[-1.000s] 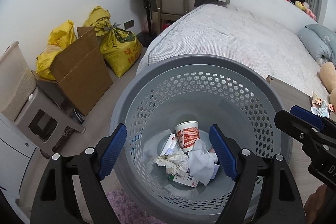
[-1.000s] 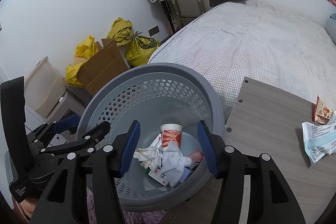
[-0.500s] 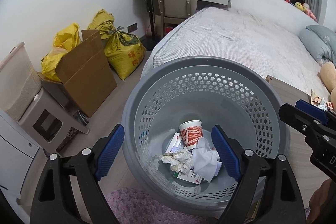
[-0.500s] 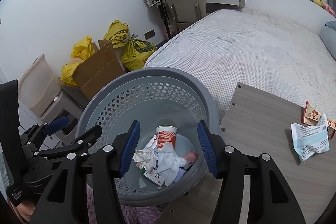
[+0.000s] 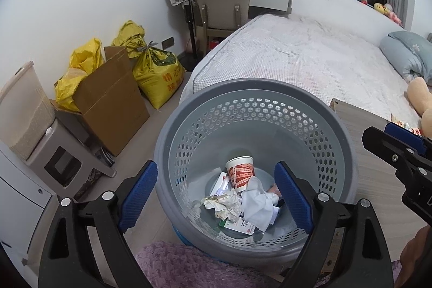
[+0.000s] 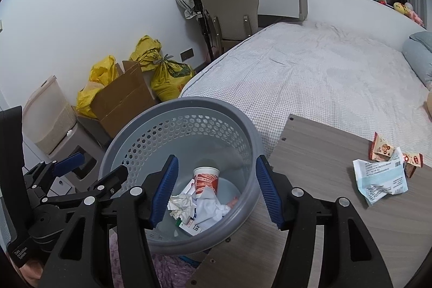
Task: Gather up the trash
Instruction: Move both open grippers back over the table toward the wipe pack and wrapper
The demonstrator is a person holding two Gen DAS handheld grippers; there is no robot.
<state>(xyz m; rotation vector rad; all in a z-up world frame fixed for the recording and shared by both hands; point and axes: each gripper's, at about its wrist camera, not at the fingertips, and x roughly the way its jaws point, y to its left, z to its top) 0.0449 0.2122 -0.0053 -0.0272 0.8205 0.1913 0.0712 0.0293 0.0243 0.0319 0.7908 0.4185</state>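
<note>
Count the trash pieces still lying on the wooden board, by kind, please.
Snack wrappers: 2
Crumpled paper: 1
Total: 3 on the board

Print on crumpled paper sheet [image 6: 380, 178] too small to read

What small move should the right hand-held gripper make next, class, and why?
Probably swing right toward the crumpled paper slip on the wooden board. The right hand-held gripper is open and empty over the grey perforated bin, which already holds a paper cup and tissues, while that slip and snack wrappers remain uncollected.
</note>
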